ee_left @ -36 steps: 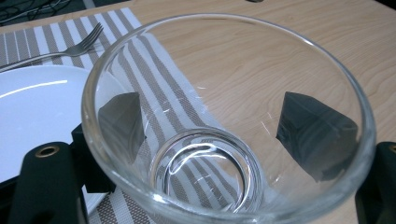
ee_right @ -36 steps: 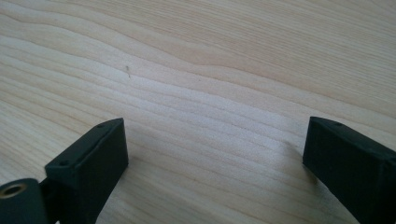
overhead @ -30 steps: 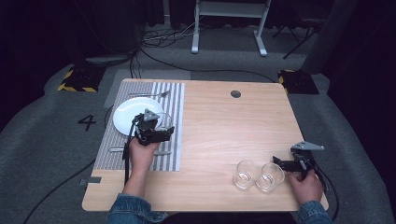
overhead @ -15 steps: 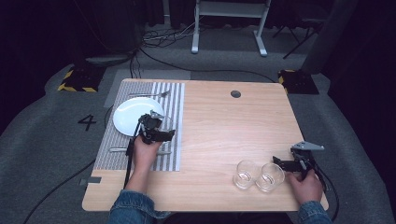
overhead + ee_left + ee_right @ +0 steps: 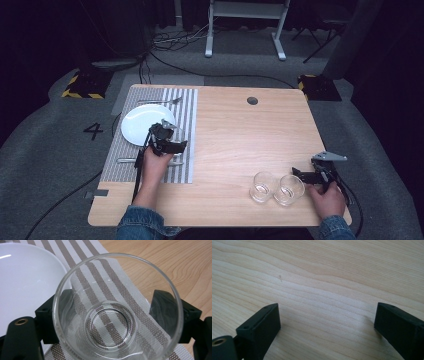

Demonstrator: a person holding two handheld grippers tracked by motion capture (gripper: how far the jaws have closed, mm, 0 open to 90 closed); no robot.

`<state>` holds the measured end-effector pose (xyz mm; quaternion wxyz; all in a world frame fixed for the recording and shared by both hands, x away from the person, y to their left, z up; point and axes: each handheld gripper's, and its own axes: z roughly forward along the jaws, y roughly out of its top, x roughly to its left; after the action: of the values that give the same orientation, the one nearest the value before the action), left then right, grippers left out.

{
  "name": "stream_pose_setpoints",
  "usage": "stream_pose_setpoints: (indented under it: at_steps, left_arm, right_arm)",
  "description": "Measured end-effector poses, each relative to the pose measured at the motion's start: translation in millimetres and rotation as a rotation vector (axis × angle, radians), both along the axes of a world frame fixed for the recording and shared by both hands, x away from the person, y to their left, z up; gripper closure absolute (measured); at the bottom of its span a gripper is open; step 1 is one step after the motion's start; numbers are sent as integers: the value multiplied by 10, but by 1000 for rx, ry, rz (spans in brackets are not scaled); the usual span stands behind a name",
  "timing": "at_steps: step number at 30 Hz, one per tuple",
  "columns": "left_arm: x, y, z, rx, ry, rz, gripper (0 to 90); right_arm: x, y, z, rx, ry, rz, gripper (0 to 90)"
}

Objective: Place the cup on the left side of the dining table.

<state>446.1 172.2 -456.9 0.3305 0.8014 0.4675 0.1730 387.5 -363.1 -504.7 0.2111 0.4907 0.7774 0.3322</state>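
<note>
Wooden table (image 5: 235, 135) carries a striped mat (image 5: 185, 107) and white plate (image 5: 140, 125). Left gripper (image 5: 170, 137) pinches a glass (image 5: 116, 307) over the mat; right gripper (image 5: 327, 327) is spread wide beside two glasses (image 5: 277, 187).

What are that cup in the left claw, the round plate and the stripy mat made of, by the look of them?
Cup: clear glass, most likely; the mat's stripes show straight through it, and its rim glints.
Plate: glossy white, probably glazed ceramic, though plastic can't be ruled out.
Mat: woven mesh, seemingly vinyl or fabric; a fine grid texture shows in its brown and white stripes.

Clear glass (image 5: 116, 307) between fingers (image 5: 172, 315), over striped mat (image 5: 120, 282).
</note>
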Motion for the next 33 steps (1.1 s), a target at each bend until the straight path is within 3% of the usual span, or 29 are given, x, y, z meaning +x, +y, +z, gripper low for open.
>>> stream_pose_setpoints:
  at_steps: [3, 7, 13, 15, 25, 33]
  left_arm:
    - [-37, 41, 41, -44, -12, -5, 155]
    - [-113, 86, 125, -68, -63, 7, 144]
    - [-252, 108, 240, -67, -104, 16, 120]
    - [-388, 155, 341, -59, -139, 16, 120]
    - [-762, 325, 421, -88, -142, 11, 129]
    - [-1056, 426, 430, -97, -187, -8, 144]
  right_arm:
    - [0, 0, 0, 0, 0, 0, 70]
    - [0, 0, 0, 0, 0, 0, 70]
    - [-1, 0, 0, 0, 0, 0, 70]
    - [-1, 0, 0, -1, 0, -1, 70]
    - [-2, 0, 0, -1, 0, 0, 70]
    - [-2, 0, 0, 0, 0, -1, 70]
